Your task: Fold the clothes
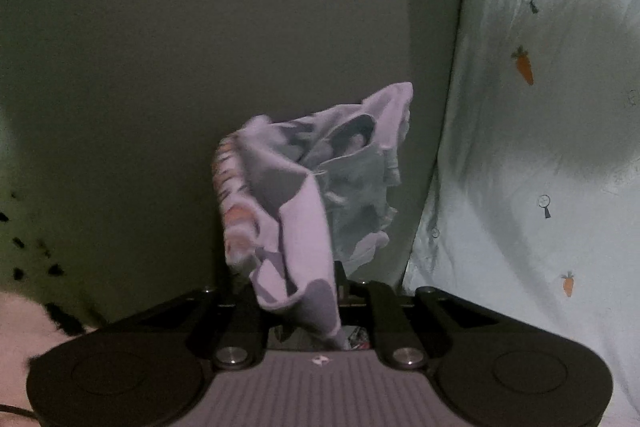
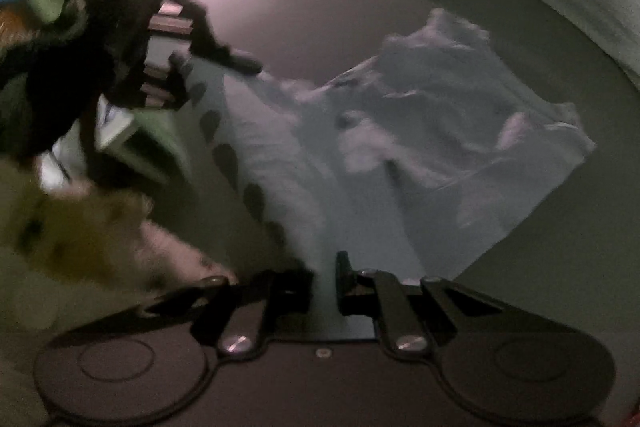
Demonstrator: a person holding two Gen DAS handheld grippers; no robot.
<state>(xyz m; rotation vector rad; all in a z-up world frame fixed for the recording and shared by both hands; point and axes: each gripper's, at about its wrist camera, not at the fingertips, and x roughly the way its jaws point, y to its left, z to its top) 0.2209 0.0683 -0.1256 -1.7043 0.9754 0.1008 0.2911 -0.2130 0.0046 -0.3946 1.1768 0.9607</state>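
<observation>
Hanging between the two grippers, the garment (image 2: pixel 400 155) looked pale blue-white and crumpled, with a row of dark scallop-shaped marks along one edge. The left wrist view showed its bunched end (image 1: pixel 304 187) as lilac-grey cloth with an orange-striped print on one fold. The left gripper (image 1: pixel 320 291) had its jaws drawn close together on that bunched end, and the cloth rose out from between the fingers. The right gripper (image 2: pixel 324 283) was likewise clamped on a narrow strip of the same garment, which fanned out wide beyond the fingers toward the other gripper.

Behind the cloth lay a plain grey surface (image 1: pixel 200 47), bare around the garment. Along its far side ran a pale sheet printed with small carrots (image 1: pixel 540 147), its edge meeting the grey surface close beside the garment. In the right wrist view, a blurred fluffy white and tan mass (image 2: pixel 80 227) sat near the gripper's left finger.

Motion blur and dim light smeared much of the right wrist view; what kind of garment it was could not be made out, and its print stayed unclear.
</observation>
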